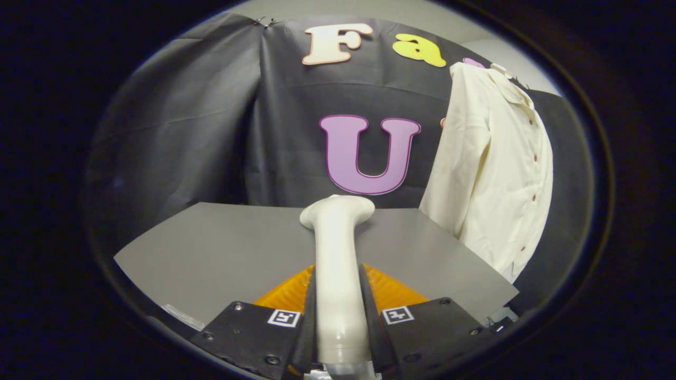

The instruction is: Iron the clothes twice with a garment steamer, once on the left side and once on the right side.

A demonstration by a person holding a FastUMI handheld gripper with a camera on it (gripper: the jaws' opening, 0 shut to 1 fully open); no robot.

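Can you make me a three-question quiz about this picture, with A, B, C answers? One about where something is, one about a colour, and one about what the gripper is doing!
1. Where does the shirt hang?
A. beyond the fingers, right of the steamer
B. flat on the table
C. between the fingers

2. What colour is the shirt?
A. blue
B. cream
C. green

3. What is the gripper doing?
A. open, holding nothing
B. shut on the shirt
C. shut on the steamer

Answers: 1 A, it hangs upright against the wall. 2 B, pale cream cloth. 3 C, both fingers press its handle.
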